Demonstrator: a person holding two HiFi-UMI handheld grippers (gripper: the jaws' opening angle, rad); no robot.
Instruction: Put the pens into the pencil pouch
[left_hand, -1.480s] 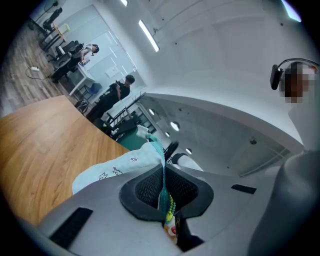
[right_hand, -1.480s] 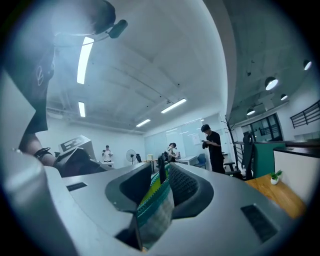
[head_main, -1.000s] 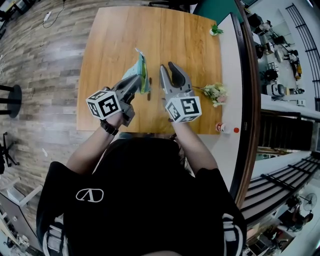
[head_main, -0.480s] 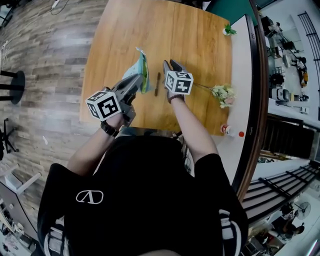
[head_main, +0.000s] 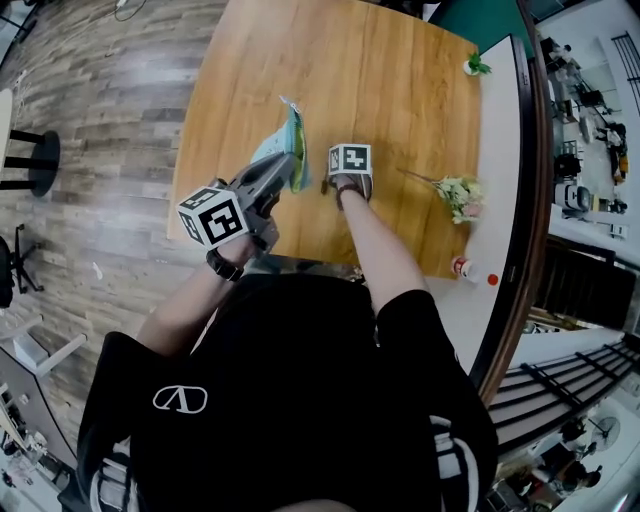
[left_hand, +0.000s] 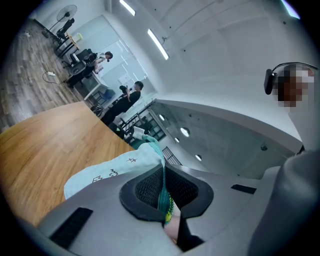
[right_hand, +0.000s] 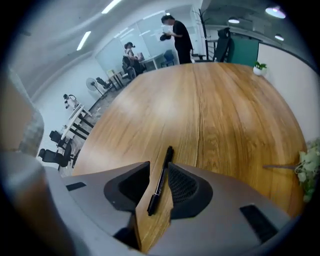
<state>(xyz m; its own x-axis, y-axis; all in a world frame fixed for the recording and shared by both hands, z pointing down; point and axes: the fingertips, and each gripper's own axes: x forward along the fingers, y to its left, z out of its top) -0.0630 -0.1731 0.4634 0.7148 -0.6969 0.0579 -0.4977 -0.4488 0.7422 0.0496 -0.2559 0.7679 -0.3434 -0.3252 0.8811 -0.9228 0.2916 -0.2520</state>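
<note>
A: Right gripper (right_hand: 159, 169) is now much lower than one second ago: it is down at the wooden table (right_hand: 225, 115) and points steeply downward.

B: And how do its jaws stand?

A: They have just been opening and they are apart. The black pen (right_hand: 159, 186) lies on the table between them, along the gap, and the pads do not press it.

B: What about the left gripper (left_hand: 163, 175)?

A: It is almost where it was. Its jaws are clamped on the edge of the pale green pencil pouch (left_hand: 112, 172), which sticks out ahead of them over the table. In the head view the pouch is just left of the right gripper.

B: What is further out?

A: A bunch of pale flowers (head_main: 458, 192) lies on the table to the right of the pen, well apart from it. A small green plant (head_main: 472, 66) stands near the far right corner.
</note>
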